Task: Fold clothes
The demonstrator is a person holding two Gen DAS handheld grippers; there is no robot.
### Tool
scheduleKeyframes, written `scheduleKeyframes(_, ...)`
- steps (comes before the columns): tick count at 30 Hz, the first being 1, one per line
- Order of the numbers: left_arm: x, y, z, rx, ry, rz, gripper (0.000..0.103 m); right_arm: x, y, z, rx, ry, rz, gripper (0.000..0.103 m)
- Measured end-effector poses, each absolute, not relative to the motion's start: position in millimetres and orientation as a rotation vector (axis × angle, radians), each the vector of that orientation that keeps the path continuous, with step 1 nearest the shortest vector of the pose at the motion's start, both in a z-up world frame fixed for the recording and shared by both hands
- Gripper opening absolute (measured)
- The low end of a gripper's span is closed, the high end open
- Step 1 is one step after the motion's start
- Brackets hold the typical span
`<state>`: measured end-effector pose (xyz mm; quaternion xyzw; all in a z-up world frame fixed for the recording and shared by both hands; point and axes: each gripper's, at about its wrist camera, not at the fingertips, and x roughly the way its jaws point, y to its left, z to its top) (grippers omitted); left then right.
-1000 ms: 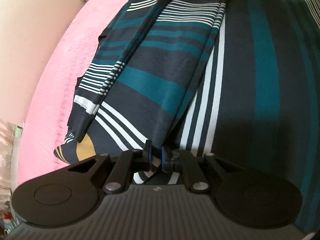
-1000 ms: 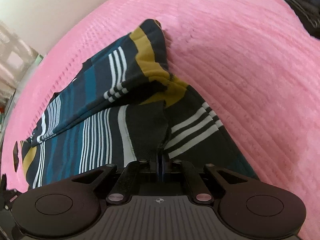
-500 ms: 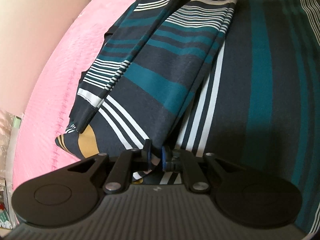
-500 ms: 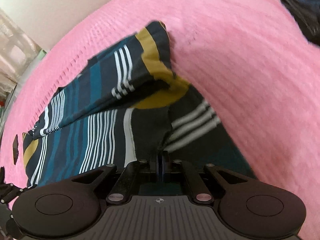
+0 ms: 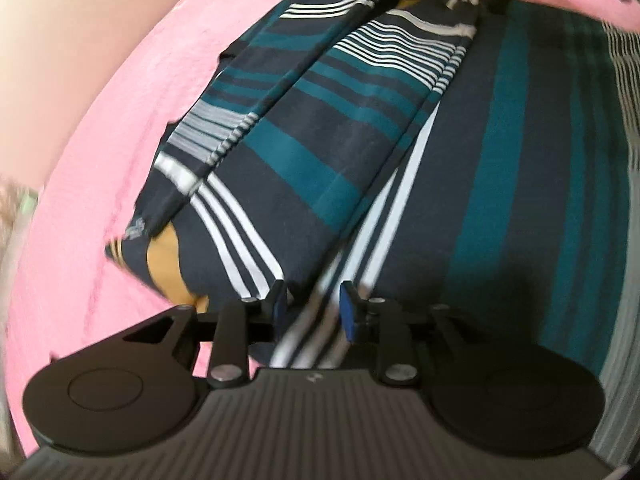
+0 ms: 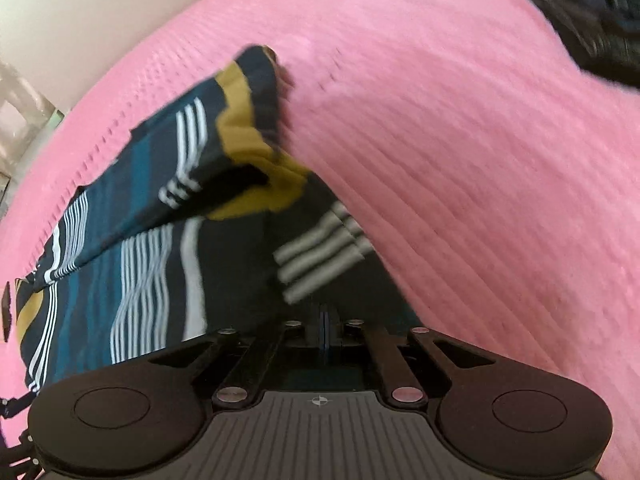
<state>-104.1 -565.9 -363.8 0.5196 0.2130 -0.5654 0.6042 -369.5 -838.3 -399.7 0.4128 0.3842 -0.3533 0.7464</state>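
Observation:
A striped garment (image 5: pixel 520 168) in navy, teal, white and mustard lies spread on a pink bedspread (image 5: pixel 132 92). One side flap (image 5: pixel 312 140) is folded over onto its body. My left gripper (image 5: pixel 313 309) hovers at the near end of that flap; its jaws are opening, with white-striped cloth seen between the blue pads (image 5: pixel 347 312) but not pressed. In the right wrist view, my right gripper (image 6: pixel 325 318) is shut on a dark fold of the garment (image 6: pixel 144 216) at the flap's far end. The pinched bit is mostly hidden by the fingers.
The pink bedspread (image 6: pixel 460 168) stretches around the garment. A pale wall (image 5: pixel 72 40) runs along the left side. Dark clothes (image 6: pixel 592 20) lie at the far right corner in the right wrist view. Clutter (image 6: pixel 20 116) sits beyond the bed's left edge.
My left gripper's jaws have parted and let the cloth go, and it has lifted slightly. The right gripper stays shut and has shifted sideways, blurring its view.

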Motion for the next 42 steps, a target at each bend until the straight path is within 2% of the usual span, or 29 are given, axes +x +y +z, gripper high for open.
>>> scheduleKeyframes(2, -111.0, -555.2, -360.2, 1.174, 0.535, -1.290, 0.031, -379.8, -838.0, -400.1, 0.895, 0.860, -0.756, 0.001)
scheduleKeyframes(7, -146.0, -523.2, -359.6, 1.149, 0.615, -1.280, 0.037, -410.7, -830.4, -393.5, 0.848, 0.920, -0.740, 0.002)
scheduleKeyframes(8, -154.4, -516.0, -359.5, 1.144, 0.631, -1.286, 0.038, -418.0, -826.3, -391.2, 0.836, 0.931, -0.743, 0.016)
scheduleKeyframes(9, -163.4, -508.5, -359.2, 1.142, 0.640, -1.298, 0.038, -425.8, -821.2, -387.9, 0.828, 0.933, -0.735, 0.054)
scheduleKeyframes(10, -172.7, -500.4, -359.2, 1.141, 0.645, -1.315, 0.040, -432.3, -813.7, -383.6, 0.805, 0.934, -0.734, 0.078)
scheduleKeyframes(11, -182.1, -492.3, -359.2, 1.140, 0.650, -1.333, 0.041, -437.4, -804.3, -379.0, 0.767, 0.944, -0.734, 0.092)
scheduleKeyframes(17, -233.4, -438.6, -355.8, 1.132, 0.623, -1.469, 0.045, -461.7, -742.0, -363.0, 0.598, 1.037, -0.639, 0.092)
scheduleKeyframes(26, -306.0, -358.9, -352.8, 1.261, 0.497, -1.574, 0.044, -474.2, -686.7, -365.5, 0.505, 1.139, -0.519, 0.092)
scheduleKeyframes(33, -336.4, -361.9, -383.0, 1.362, 0.433, -1.490, 0.045, -474.3, -692.8, -367.4, 0.453, 1.128, -0.416, 0.092)
scheduleKeyframes(36, -343.9, -367.0, -392.1, 1.405, 0.369, -1.435, 0.061, -485.6, -701.4, -365.6, 0.419, 1.118, -0.402, 0.092)
scheduleKeyframes(37, -344.0, -369.1, -392.2, 1.410, 0.370, -1.421, 0.060, -490.9, -705.1, -364.9, 0.409, 1.114, -0.404, 0.092)
scheduleKeyframes(39, -343.4, -371.5, -391.3, 1.420, 0.395, -1.409, 0.051, -500.6, -710.4, -363.5, 0.391, 1.110, -0.410, 0.092)
scheduleKeyframes(41, -341.0, -372.6, -389.4, 1.441, 0.414, -1.412, 0.030, -509.6, -712.8, -362.6, 0.373, 1.109, -0.409, 0.092)
scheduleKeyframes(42, -339.1, -374.7, -389.3, 1.449, 0.428, -1.401, 0.027, -513.2, -711.7, -361.5, 0.363, 1.107, -0.404, 0.092)
